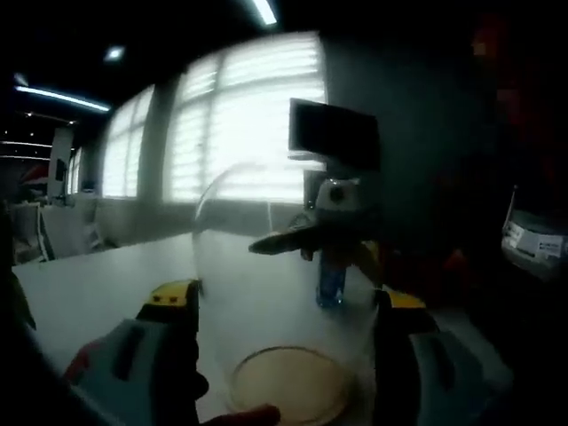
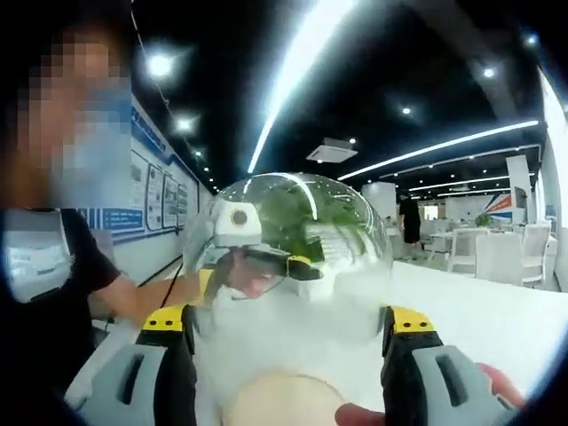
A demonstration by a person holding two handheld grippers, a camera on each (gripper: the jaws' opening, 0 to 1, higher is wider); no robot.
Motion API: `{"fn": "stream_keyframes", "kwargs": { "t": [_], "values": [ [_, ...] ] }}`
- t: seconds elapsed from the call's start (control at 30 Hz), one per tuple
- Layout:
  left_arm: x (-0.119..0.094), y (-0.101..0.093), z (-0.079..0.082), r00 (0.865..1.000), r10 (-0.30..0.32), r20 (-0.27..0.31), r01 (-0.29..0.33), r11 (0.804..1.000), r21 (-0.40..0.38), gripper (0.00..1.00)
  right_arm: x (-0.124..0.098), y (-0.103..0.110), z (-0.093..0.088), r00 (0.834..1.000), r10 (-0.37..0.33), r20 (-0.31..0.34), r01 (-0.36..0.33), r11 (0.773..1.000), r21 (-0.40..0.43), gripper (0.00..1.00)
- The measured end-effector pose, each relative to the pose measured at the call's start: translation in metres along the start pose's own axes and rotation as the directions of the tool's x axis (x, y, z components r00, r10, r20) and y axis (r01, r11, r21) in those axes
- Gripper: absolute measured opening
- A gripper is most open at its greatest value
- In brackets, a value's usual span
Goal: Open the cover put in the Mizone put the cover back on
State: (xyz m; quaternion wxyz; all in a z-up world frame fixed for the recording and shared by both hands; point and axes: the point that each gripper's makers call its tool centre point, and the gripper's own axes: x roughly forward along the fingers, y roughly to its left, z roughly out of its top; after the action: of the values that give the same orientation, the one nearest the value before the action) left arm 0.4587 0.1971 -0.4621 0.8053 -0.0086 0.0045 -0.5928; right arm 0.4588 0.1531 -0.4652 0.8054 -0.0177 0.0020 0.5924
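A clear glass dome cover (image 1: pixel 266 266) fills the gap between my left gripper's (image 1: pixel 286 297) yellow-tipped jaws, which press on its two sides. A round wooden base (image 1: pixel 288 386) shows low inside it. Through the glass I see the other gripper (image 1: pixel 333 217) facing me and a small blue bottle (image 1: pixel 330 284) below it. In the right gripper view the same dome (image 2: pixel 293 257) sits between my right gripper's (image 2: pixel 288 318) jaws, touching both, with the wooden base (image 2: pixel 282 399) at the bottom. The left gripper (image 2: pixel 244 240) shows through the glass.
A white table (image 1: pixel 89 293) (image 2: pixel 479 311) lies under everything. A dark monitor (image 1: pixel 333 133) stands before bright blinds, and a white box (image 1: pixel 532 240) is at the right. A person (image 2: pixel 44 266) stands close on the left, with white chairs (image 2: pixel 497 253) far right.
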Motion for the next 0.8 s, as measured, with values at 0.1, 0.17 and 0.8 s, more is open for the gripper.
{"fn": "stream_keyframes", "kwargs": {
  "t": [0.1, 0.17, 0.8],
  "values": [
    [0.000, -0.002, 0.000, 1.000, 0.005, -0.013, -0.005, 1.000, 0.005, 0.74, 0.000, 0.000, -0.001, 1.000, 0.000, -0.010, 0.000, 1.000, 0.004, 0.81],
    [0.000, -0.001, 0.000, 1.000, 0.014, -0.022, -0.014, 1.000, 0.005, 0.74, 0.001, 0.000, -0.002, 1.000, -0.002, -0.012, 0.002, 1.000, 0.012, 0.81],
    [-0.005, 0.005, -0.002, 0.991, 0.119, -0.058, -0.118, 0.992, 0.035, 0.72, 0.003, 0.000, -0.009, 0.998, -0.020, -0.066, 0.021, 1.000, 0.003, 0.81]
  ]
}}
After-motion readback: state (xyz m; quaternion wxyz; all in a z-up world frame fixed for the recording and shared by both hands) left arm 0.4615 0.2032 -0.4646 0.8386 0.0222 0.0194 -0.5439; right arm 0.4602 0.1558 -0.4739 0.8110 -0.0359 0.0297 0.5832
